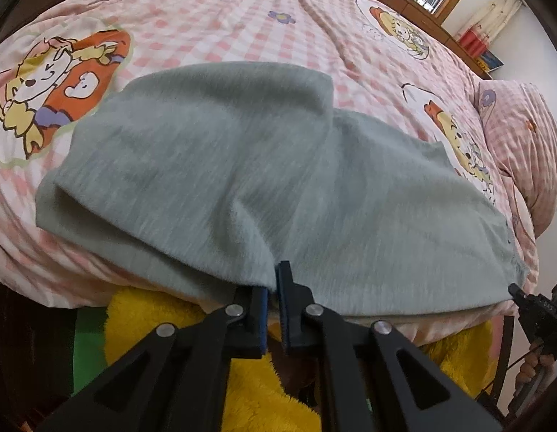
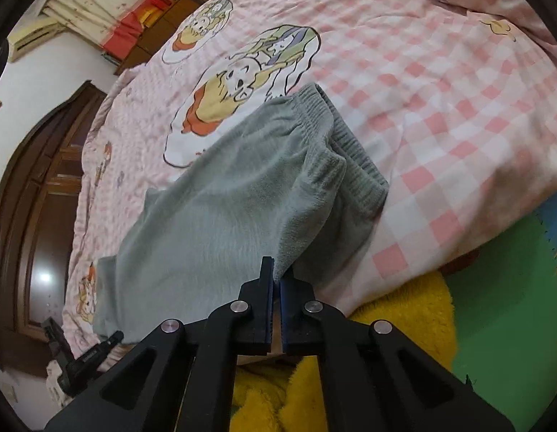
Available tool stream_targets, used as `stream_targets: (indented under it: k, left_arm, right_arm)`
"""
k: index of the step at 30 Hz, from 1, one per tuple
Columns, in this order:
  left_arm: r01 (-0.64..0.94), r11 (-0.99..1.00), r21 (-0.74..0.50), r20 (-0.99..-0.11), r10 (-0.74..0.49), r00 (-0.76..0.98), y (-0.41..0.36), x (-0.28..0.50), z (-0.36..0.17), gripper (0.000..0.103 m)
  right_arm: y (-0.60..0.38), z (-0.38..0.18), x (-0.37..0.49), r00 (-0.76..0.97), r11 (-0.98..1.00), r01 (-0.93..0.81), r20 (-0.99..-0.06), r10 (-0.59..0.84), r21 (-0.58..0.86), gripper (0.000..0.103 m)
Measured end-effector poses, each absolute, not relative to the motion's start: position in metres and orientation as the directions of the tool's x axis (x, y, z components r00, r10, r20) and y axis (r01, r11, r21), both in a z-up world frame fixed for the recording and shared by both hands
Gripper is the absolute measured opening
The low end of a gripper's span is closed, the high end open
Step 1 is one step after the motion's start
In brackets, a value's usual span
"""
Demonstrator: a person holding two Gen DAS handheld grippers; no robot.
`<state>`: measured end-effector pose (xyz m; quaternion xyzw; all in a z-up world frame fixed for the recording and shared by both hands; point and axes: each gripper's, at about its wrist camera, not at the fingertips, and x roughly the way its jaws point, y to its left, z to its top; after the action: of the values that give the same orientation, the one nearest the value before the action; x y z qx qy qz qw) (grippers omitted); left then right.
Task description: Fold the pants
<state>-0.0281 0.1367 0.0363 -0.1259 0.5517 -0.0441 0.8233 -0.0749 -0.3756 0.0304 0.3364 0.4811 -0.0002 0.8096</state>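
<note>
Left wrist view, far left: pink checked bedsheet (image 1: pixel 213 32) w/ cartoon prints, grey pants (image 1: pixel 242 165) spread across it near the bed's front edge. Centre bottom: left gripper (image 1: pixel 273 288) has its blue-padded fingers pinched tight on the pants' near edge, fabric bunched into the jaws. Below that, a fuzzy yellow blanket (image 1: pixel 152 320). Far right: right gripper (image 1: pixel 517 293) at the pants' other corner, and a pink pillow (image 1: pixel 523 144) beyond.

Right wrist view, left side: left gripper's tip at the pants' far corner. Centre: right gripper (image 2: pixel 276 277) clamped on a fold of pants (image 2: pixel 221 208) just below the ribbed waistband (image 2: pixel 347 140). Right: green floor mat (image 2: pixel 501 309).
</note>
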Motion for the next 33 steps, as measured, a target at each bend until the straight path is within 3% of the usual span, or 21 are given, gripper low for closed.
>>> stream_targets:
  k: [8,12,15,17,19,20,26,33]
  left_arm:
    - [-0.063,0.973,-0.221,-0.91,-0.182,0.373,0.139,-0.039,0.036,0.004]
    - [-0.016,0.973,-0.23,-0.912,-0.209,0.352,0.131,-0.045,0.041,0.004]
    - [0.055,0.97,-0.236,-0.9,-0.239,0.365,0.115,-0.05,0.054,0.005]
    - [0.103,0.97,-0.22,-0.892,-0.242,0.381,0.103,-0.051,0.063,0.01]
    - [0.148,0.968,-0.201,-0.881,-0.245,0.406,0.09,-0.05,0.073,0.029]
    - [0.168,0.967,-0.194,-0.874,-0.248,0.418,0.083,-0.049,0.076,0.031]
    - [0.244,0.944,-0.222,-0.831,-0.314,0.46,0.045,-0.017,0.084,0.036]
    - [0.244,0.938,-0.248,-0.828,-0.336,0.449,0.01,0.031,0.066,0.037]
  right_arm:
    - [-0.386,0.001,-0.073,0.497,0.726,0.373,-0.785,0.37,0.578,0.003]
    - [-0.382,0.005,-0.077,0.499,0.696,0.365,-0.761,0.414,0.618,0.014]
    - [-0.366,0.015,-0.082,0.473,0.748,0.321,-0.783,0.405,0.581,0.015]
    - [-0.351,0.024,-0.085,0.448,0.796,0.267,-0.801,0.397,0.544,0.015]
    - [-0.334,0.036,-0.086,0.432,0.843,0.194,-0.816,0.385,0.501,0.015]
    - [-0.324,0.044,-0.084,0.432,0.865,0.151,-0.819,0.378,0.479,0.015]
    - [-0.277,0.07,-0.024,0.494,0.91,-0.044,-0.783,0.379,0.412,0.021]
    - [-0.223,0.046,0.069,0.468,0.913,-0.106,-0.791,0.395,0.393,0.021]
